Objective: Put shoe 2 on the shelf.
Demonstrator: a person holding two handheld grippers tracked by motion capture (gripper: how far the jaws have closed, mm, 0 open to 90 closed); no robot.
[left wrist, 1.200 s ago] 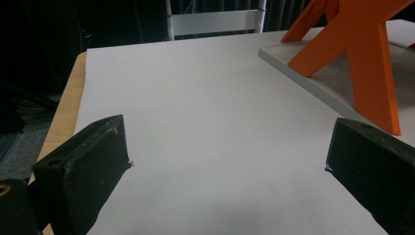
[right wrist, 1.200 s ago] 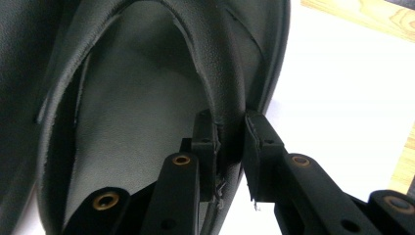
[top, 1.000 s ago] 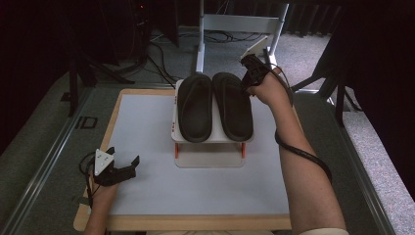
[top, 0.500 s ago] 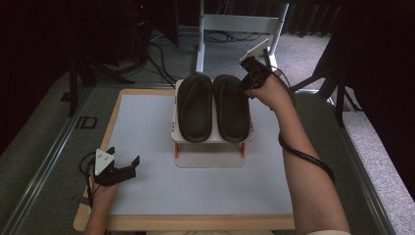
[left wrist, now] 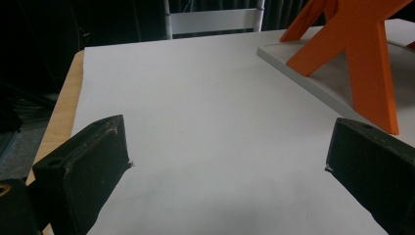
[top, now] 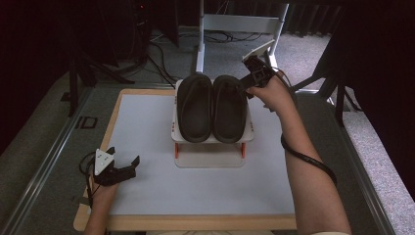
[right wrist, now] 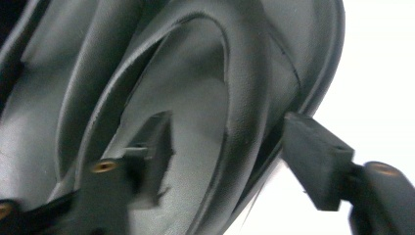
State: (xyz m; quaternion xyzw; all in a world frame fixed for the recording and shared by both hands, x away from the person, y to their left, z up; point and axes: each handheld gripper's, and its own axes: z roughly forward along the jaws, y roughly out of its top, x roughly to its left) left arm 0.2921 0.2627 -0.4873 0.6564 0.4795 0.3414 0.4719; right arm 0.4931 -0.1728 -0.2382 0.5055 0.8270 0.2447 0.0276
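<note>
White board (top: 147, 191), slippers on stand (top: 210, 159). Your right gripper (top: 250, 82), 1 o'clock: jaws just opened, straddling right slipper (top: 229, 108) edge, not pressing. Slipper placed. Left gripper (top: 120, 169) open, idle.

Matt black rubbery slippers (top: 211, 107); smooth white board (top: 147, 127); wooden edge (top: 112, 115).

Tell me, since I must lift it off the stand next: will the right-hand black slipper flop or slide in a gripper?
The right slipper looks like soft moulded rubber, so its rim probably flexes under the right gripper, whose jaws have just been opening astride that rim. Its sheen suggests some slip. It seems light, and lies flat on the white stand, unlikely to roll.
</note>
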